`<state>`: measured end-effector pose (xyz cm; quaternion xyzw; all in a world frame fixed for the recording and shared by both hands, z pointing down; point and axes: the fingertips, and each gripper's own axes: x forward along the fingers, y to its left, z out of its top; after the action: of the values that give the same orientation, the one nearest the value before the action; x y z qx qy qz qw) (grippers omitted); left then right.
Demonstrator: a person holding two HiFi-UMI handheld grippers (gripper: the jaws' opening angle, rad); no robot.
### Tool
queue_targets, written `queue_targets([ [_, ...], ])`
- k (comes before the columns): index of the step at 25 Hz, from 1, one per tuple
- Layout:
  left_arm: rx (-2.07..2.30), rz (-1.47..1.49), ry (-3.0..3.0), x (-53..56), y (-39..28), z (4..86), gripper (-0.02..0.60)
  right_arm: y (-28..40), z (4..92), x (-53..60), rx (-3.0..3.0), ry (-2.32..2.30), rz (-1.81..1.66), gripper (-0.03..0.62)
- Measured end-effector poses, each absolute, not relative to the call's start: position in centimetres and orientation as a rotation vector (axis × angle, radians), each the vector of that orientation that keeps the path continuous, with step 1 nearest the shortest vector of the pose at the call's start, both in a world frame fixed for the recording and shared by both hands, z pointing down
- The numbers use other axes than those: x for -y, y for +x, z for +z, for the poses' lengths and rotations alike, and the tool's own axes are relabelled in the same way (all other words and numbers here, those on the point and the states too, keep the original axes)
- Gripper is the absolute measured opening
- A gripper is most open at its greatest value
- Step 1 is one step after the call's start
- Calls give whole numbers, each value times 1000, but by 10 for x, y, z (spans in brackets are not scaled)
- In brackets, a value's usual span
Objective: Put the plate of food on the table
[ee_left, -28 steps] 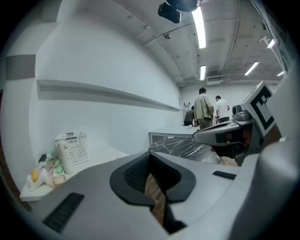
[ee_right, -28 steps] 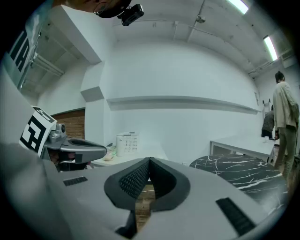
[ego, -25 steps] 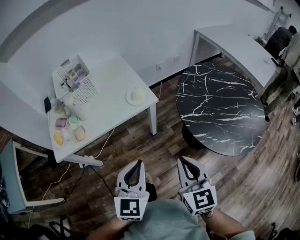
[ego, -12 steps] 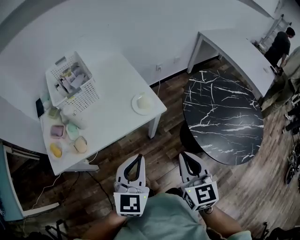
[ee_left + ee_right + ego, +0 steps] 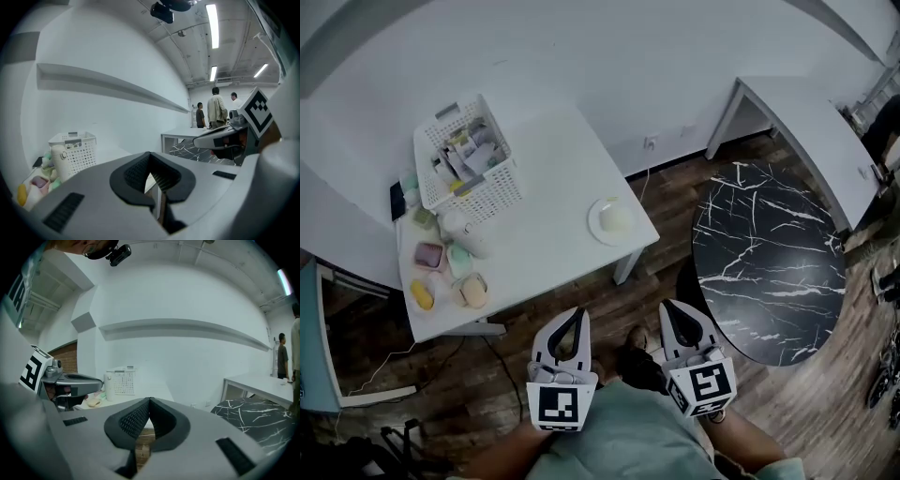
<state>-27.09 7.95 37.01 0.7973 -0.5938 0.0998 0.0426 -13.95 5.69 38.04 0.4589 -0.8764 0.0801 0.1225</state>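
The plate of food (image 5: pixel 612 220) sits at the near right corner of the white table (image 5: pixel 546 178), close to the edge and well apart from both claws. Risk: closed tips could push it off that corner, and a one-sided lift could tip the food. The black round table (image 5: pixel 769 262), the likely destination, lies right. The left claw (image 5: pixel 578 314) and right claw (image 5: pixel 667 307) are side by side before the person's body, aimed slightly downward, tips pressed together, gripping nothing.
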Motion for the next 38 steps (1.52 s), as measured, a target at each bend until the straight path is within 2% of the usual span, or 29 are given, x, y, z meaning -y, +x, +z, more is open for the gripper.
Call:
queue_targets([
  [15,2025,421,2208,18,-240,387,5,-116,420,70,2626,1086,393,0],
  [30,1927,564,2136,86,-263,429,5,-139,482,140,2501,1042,753,6],
  [33,1875,571,2146,98,-264,440,14,-146,499,149,2457,1047,847,43],
  [38,1809,603,2158,105,-270,453,18,-152,530,162,2355,1101,1044,71],
])
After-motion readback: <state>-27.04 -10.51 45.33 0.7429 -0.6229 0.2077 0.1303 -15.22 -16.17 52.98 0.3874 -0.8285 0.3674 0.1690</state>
